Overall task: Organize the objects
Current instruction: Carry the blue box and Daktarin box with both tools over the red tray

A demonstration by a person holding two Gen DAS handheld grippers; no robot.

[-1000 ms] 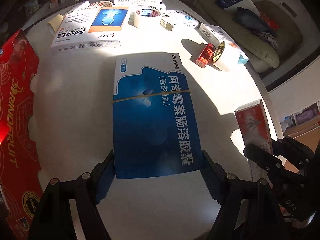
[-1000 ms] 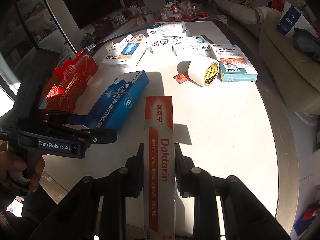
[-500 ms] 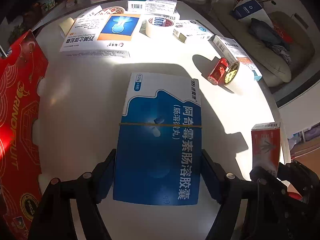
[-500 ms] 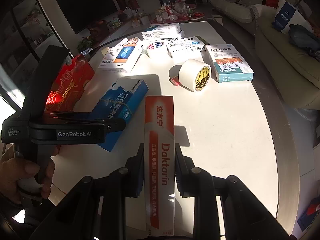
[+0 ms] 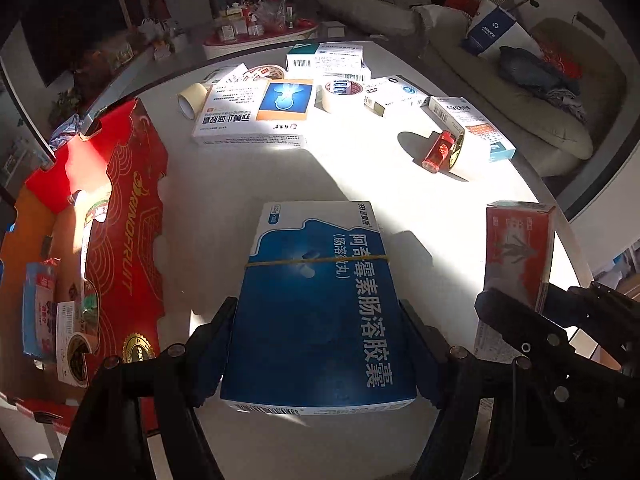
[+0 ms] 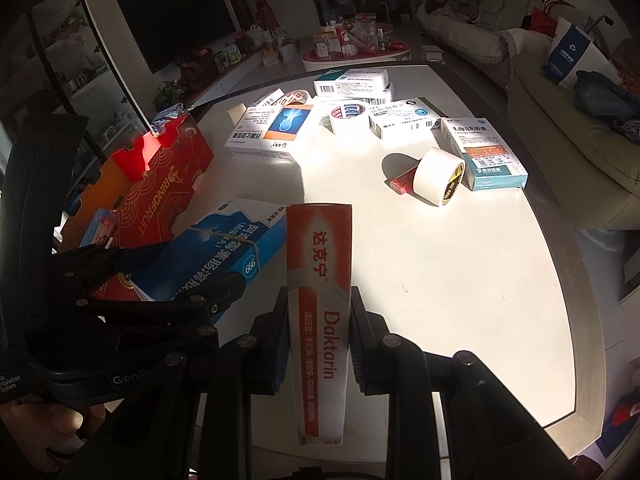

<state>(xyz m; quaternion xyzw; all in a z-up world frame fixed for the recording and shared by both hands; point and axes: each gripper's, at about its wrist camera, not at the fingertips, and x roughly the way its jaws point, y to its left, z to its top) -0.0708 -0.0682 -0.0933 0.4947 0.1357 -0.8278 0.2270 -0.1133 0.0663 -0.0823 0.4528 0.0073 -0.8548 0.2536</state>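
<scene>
Red carton [image 5: 120, 240] runs off frame; its contents sit in shadow.

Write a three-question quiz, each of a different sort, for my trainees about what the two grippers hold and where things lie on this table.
1. True or false: the left gripper holds the blue medicine box.
2. The right gripper grips: A) tape roll B) Daktarin box C) lighter.
3. Fill in: the red lighter lies beside a ___ roll.

Key: 1 true; 2 B; 3 tape.
</scene>
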